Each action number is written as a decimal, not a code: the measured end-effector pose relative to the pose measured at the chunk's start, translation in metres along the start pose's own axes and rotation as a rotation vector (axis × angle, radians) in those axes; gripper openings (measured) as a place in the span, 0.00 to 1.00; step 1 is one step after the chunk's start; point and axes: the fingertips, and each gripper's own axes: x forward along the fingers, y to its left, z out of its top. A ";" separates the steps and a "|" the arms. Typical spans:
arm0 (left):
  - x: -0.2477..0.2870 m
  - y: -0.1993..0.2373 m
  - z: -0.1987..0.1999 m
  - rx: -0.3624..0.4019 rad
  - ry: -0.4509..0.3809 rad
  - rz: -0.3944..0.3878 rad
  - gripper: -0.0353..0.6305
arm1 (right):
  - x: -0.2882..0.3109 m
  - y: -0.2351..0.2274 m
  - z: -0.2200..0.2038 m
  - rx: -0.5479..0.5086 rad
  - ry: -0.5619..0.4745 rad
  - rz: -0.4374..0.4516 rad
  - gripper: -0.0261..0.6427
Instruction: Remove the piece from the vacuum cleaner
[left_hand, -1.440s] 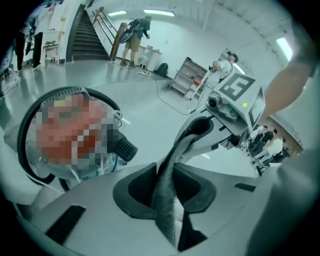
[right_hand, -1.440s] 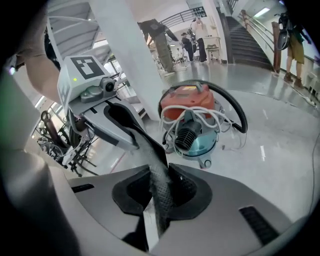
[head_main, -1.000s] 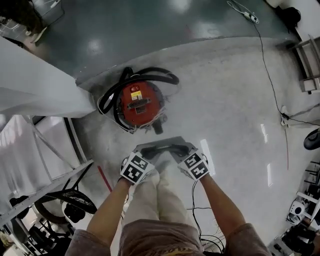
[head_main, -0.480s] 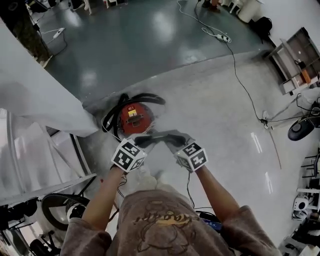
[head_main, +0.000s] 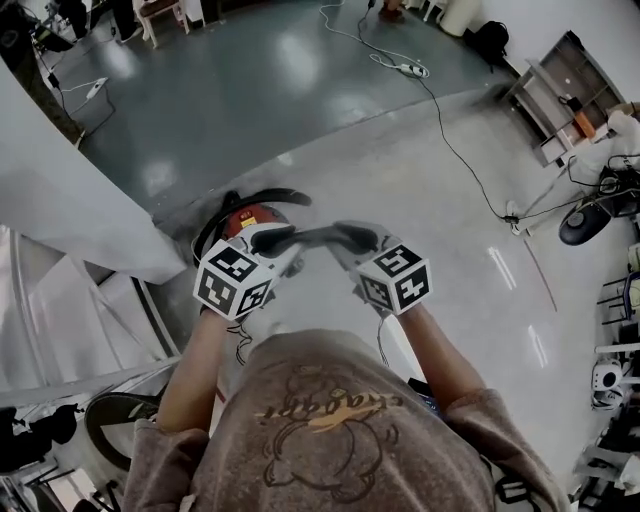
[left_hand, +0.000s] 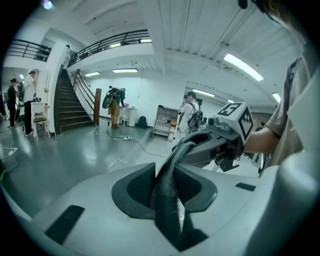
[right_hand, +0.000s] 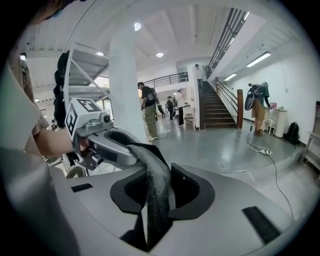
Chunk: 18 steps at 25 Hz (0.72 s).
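dark piece (head_main: 308, 237) held in the air, apart from the vacuum cleaner (head_main: 250, 215), stretched between both tools. left hand-held gripper (left_hand: 169, 187) clamped on one end; right hand-held gripper (right_hand: 159, 187), its jaws opening, the other end between them. red vacuum body on the floor (head_main: 450, 200), partly masked by the left hand-held gripper, black hose (head_main: 268, 196) curled round it. only the gripper views show a staircase (right_hand: 218, 107) and standing people (right_hand: 148, 112); only the head view shows the vacuum. the person's shirt (head_main: 330, 420) hides the near floor.

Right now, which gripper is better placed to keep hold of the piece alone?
Left, probably. The left gripper clamps the dark piece; the right gripper has it between its jaws, but they are opening.
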 end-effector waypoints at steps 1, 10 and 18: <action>-0.003 -0.001 0.004 -0.010 -0.020 0.007 0.19 | -0.003 0.002 0.004 0.013 -0.016 -0.011 0.16; -0.019 -0.015 0.024 0.023 -0.176 0.036 0.19 | -0.027 0.011 0.023 0.031 -0.223 -0.047 0.17; -0.006 -0.017 -0.006 0.010 -0.175 0.014 0.20 | -0.021 0.010 -0.009 0.081 -0.277 -0.035 0.18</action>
